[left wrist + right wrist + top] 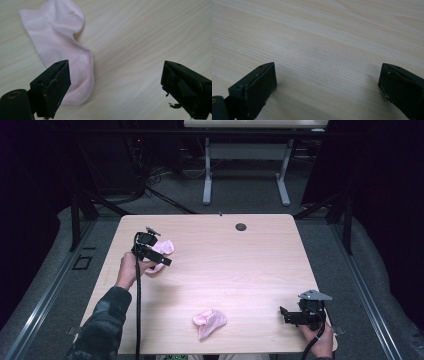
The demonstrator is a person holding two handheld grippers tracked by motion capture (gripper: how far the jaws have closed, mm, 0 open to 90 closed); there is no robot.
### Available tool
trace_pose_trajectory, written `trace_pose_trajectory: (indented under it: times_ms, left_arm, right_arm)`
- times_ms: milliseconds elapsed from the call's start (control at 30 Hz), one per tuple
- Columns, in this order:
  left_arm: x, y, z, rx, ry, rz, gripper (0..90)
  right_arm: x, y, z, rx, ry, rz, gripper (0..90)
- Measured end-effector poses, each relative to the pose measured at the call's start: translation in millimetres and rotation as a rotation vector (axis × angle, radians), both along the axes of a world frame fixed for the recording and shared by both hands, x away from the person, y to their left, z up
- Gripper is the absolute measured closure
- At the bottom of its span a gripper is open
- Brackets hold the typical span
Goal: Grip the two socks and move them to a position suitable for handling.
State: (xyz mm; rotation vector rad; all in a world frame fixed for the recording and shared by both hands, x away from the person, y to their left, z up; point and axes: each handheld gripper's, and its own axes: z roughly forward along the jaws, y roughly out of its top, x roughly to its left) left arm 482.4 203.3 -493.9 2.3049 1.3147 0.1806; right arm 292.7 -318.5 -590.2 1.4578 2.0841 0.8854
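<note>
A pink sock (162, 252) lies flat at the left of the light wood table (240, 260). My left gripper (156, 256) hovers right over it, jaws wide apart. In the left gripper view the sock (62, 47) stretches from the upper left down past the left jaw, with bare wood between the jaws of the left gripper (116, 82). A second pink sock (209, 322) lies crumpled near the front edge. My right gripper (287, 315) rests low at the front right, open over bare wood (324, 50), with nothing between the jaws of the right gripper (327, 85).
A round cable hole (241, 226) sits near the table's far edge. Another table's white legs (207, 175) stand behind on the grey floor. Dark curtains and black frame posts (75, 215) flank both sides.
</note>
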Motion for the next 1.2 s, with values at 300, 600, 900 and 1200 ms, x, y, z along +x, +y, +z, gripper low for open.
trace_pose_trajectory:
  times_ms: [300,600,900,1200]
  left_arm:
    - [28.3,6.7,-39.3,0.067,0.048,0.131,31.2]
    - [35.5,8.8,-56.0,0.097,0.087,0.165,49.6]
    - [34.4,8.7,-55.6,0.123,0.082,0.21,65.4]
    - [31.7,12.9,-55.2,0.062,0.081,0.207,86.6]
  right_arm:
    - [-0.4,0.1,0.1,-0.002,-0.004,0.002,1.5]
    - [-0.3,0.0,0.1,-0.002,-0.004,0.002,1.5]
    - [-0.5,0.2,0.3,-0.004,-0.004,0.004,1.5]
    - [-0.4,0.1,0.2,-0.003,-0.004,0.004,1.5]
